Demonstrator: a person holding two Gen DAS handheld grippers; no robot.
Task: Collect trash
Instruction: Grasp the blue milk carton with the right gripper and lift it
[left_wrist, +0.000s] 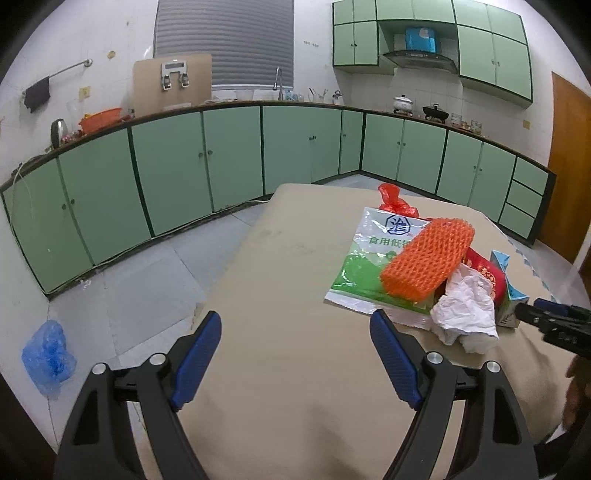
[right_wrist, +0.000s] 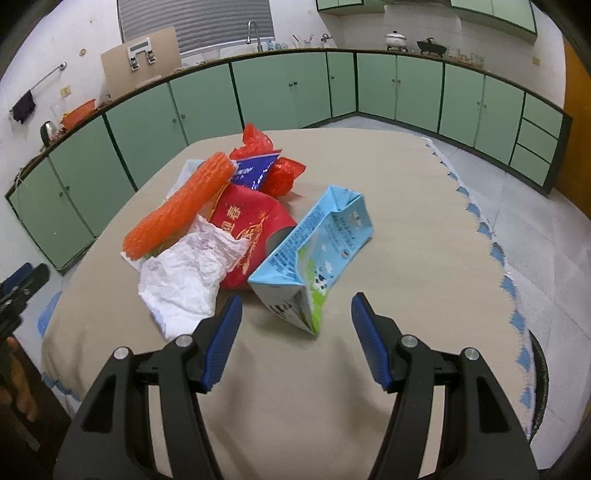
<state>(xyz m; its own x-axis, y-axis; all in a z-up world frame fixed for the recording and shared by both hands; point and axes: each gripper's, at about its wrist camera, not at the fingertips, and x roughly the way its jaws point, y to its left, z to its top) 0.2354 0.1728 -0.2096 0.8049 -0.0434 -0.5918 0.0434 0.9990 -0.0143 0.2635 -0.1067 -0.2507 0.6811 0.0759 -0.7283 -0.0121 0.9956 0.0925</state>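
A pile of trash lies on the beige table (left_wrist: 288, 280): an orange foam net (left_wrist: 428, 254), a green and white salt bag (left_wrist: 369, 266), crumpled white paper (left_wrist: 465, 310), a red packet (left_wrist: 487, 277), a red plastic bag (left_wrist: 395, 201) and a blue milk carton (left_wrist: 511, 291). My left gripper (left_wrist: 295, 325) is open and empty, just left of the pile. In the right wrist view my right gripper (right_wrist: 295, 306) is open and empty, its jaws on either side of the near end of the milk carton (right_wrist: 317, 251). The foam net (right_wrist: 181, 206), paper (right_wrist: 188, 273) and red packet (right_wrist: 251, 229) lie beyond.
Green kitchen cabinets (left_wrist: 236, 155) line the walls behind the table. A blue plastic bag (left_wrist: 48, 354) lies on the tiled floor at the left. A brown door (left_wrist: 565, 162) stands at the right. The table cloth's scalloped edge (right_wrist: 495, 251) runs along the right side.
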